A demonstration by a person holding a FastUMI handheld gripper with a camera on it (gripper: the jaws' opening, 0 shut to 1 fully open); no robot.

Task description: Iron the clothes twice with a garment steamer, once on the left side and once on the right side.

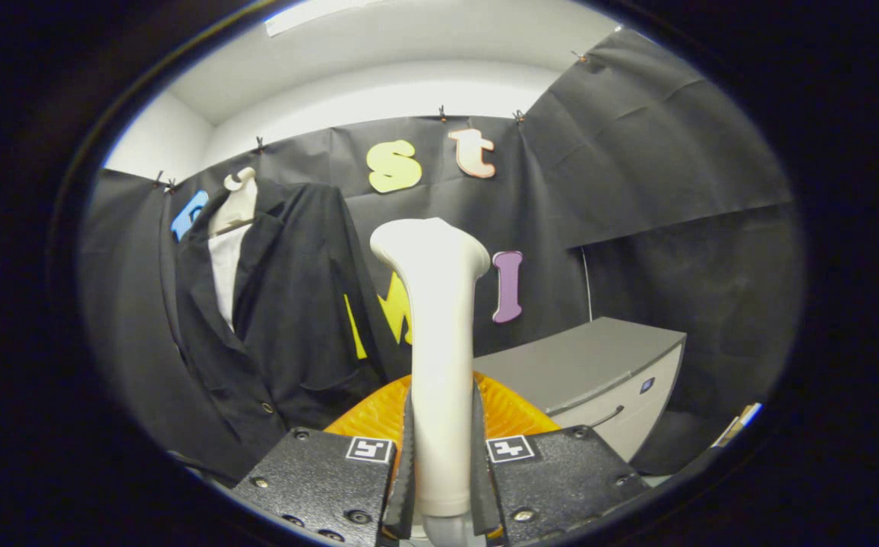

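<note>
Gripper (440, 471) closed firmly on the white garment steamer (437, 342), both fingers pressed flat against the two sides of its handle, low down near the base. Steamer held upright, long axis running straight up from between the fingers, flared head at the top, the head's face not readable from this angle. Behind the handle, an orange ribbed base (367, 414), apparently the steamer's own stand or tank, though hard to say. Black jacket (287, 319) hanging on a pale hanger (235, 203) against the booth wall, off to the left of the steamer and beyond it, well apart from the head; white shirt (223, 273) showing at the open collar. Jacket's long axis vertical too, so roughly parallel with the steamer. To the right and beyond the fingers, a grey cabinet (599, 365) with a drawer handle, clear of the path. Judged from this: no pass yet under way, head nowhere near the cloth. Coming move likely a swing leftward and forward to bring the head against one front panel, then a stroke along the jacket's length. Main risk: catching the lapel or nudging the hanger sideways.
</note>
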